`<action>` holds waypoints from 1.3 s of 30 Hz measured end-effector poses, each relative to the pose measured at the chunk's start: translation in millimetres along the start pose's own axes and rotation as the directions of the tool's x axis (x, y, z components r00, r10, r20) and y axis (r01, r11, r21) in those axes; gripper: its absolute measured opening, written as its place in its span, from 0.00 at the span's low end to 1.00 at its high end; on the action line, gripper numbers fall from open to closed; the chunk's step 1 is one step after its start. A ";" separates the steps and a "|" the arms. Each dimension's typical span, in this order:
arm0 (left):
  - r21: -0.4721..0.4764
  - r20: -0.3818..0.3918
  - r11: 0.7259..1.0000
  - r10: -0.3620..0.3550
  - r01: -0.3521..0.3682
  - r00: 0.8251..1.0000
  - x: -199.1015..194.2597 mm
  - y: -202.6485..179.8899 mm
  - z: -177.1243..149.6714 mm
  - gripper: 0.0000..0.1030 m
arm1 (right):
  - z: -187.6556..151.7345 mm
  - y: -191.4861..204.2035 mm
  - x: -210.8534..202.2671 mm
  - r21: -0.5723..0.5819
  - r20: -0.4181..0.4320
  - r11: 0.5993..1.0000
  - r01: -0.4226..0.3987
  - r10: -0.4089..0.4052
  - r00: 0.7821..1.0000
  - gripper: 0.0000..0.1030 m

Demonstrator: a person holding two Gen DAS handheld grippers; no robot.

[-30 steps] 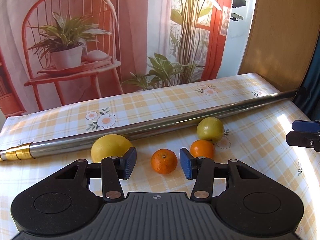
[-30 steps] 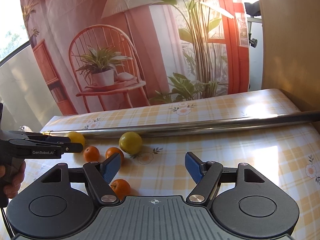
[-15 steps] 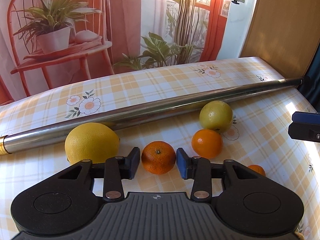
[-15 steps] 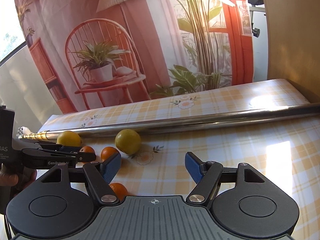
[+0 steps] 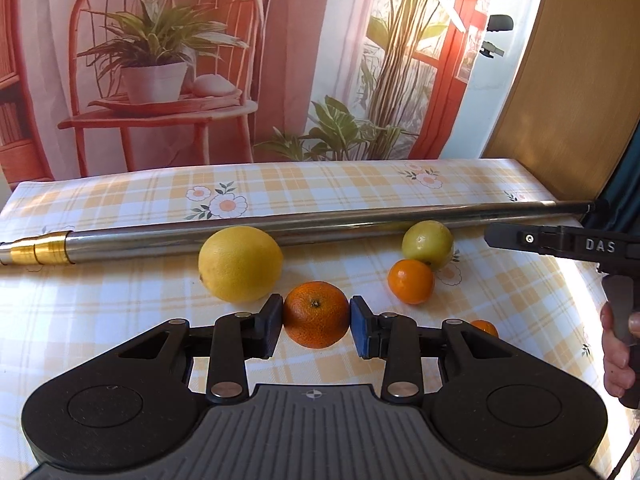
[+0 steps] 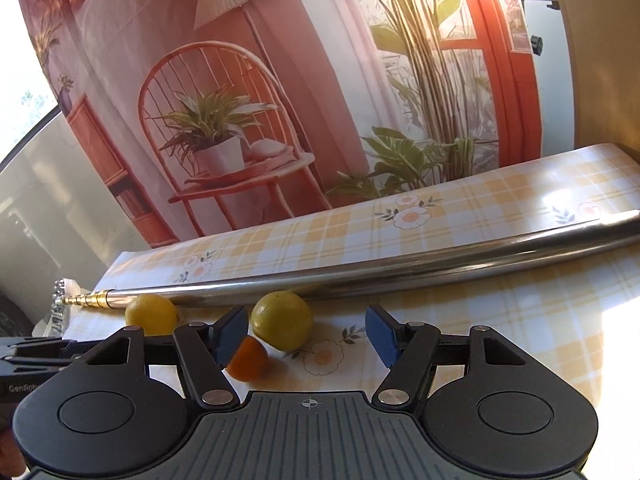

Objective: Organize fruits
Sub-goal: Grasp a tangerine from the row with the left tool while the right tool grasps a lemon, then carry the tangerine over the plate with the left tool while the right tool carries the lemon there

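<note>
On the checked tabletop [image 5: 120,320], my left tool [image 5: 316,322] was clenched on an orange [image 5: 316,314], both pads touching its sides. A big lemon [image 5: 240,263] sat just beside it at ten o'clock, a smaller tangerine [image 5: 411,281] at two o'clock, touching a green-yellow fruit [image 5: 427,243] against the steel pole [image 5: 320,226]. My right tool [image 6: 306,340] gaped empty before that fruit [image 6: 282,320]. Bare cloth lay at three o'clock of it; the pole barred the far side at twelve.
</note>
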State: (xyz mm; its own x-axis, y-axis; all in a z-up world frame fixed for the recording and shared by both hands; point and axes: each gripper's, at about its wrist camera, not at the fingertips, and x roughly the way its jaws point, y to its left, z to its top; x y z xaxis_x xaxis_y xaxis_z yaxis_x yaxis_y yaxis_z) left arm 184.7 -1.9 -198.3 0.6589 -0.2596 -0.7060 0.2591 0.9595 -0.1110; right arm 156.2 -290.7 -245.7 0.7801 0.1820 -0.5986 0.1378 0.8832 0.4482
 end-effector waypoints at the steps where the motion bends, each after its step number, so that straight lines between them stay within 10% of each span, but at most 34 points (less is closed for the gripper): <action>1: 0.001 0.006 1.000 0.009 -0.009 1.000 -4.1 0.3 -1.5 0.37 | 1.8 -0.2 6.1 0.018 -0.006 1.000 -0.009 0.010 1.000 0.59; 22: -0.031 -0.007 0.999 -0.009 0.009 1.000 -16.2 6.7 -14.1 0.37 | 0.5 -2.3 68.3 0.218 -0.140 0.975 -0.038 0.070 0.988 0.42; 39: -0.019 0.004 1.000 -0.018 0.018 1.000 -47.1 -6.3 -25.5 0.37 | -18.2 -1.6 -8.0 0.210 -0.066 0.978 0.002 0.012 0.998 0.42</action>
State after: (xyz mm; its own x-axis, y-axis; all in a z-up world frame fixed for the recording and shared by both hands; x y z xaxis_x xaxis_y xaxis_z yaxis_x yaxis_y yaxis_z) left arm 134.1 7.0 -182.3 0.6573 -0.2771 -0.7009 0.2570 0.9566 -0.1372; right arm 138.6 -285.7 -253.8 0.7400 0.2209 -0.6353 0.2644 0.7730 0.5767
